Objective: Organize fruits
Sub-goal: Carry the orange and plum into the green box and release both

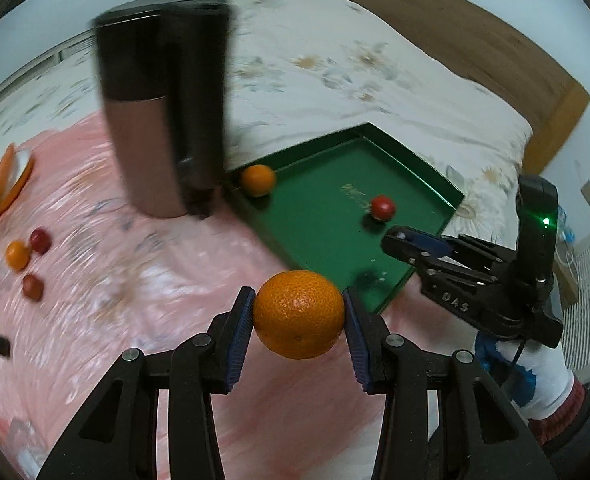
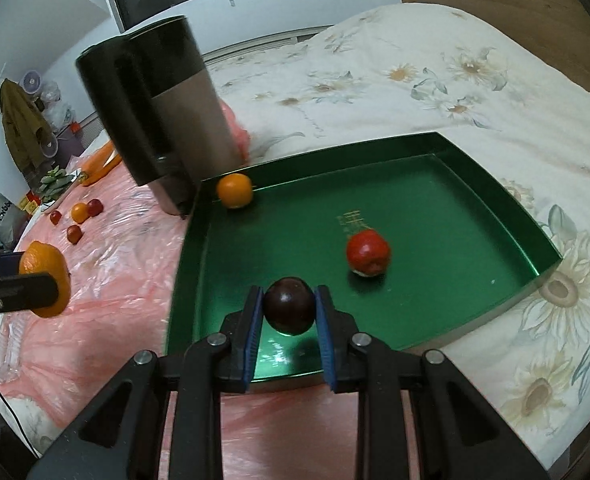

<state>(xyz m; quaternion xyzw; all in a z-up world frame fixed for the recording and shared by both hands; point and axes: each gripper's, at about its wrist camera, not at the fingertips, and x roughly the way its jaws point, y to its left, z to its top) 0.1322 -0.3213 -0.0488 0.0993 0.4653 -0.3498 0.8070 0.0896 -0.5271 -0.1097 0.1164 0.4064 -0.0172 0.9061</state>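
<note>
My left gripper (image 1: 298,314) is shut on a large orange (image 1: 299,314), held above the pink plastic sheet just short of the green tray (image 1: 327,216). In the right wrist view that orange (image 2: 43,276) shows at the left edge. My right gripper (image 2: 289,306) is shut on a dark plum (image 2: 289,305) over the near edge of the green tray (image 2: 475,208). Inside the tray lie a small orange (image 2: 235,190) in the far left corner and a red fruit (image 2: 367,252) near the middle. The right gripper (image 1: 399,242) appears at the tray's right side in the left wrist view.
A tall dark and copper flask (image 1: 163,112) stands beside the tray's far left corner. Several small red and orange fruits (image 1: 23,256) lie on the pink sheet to the left, with an orange plate (image 1: 9,184) beyond. A floral bedspread (image 2: 435,80) surrounds the tray.
</note>
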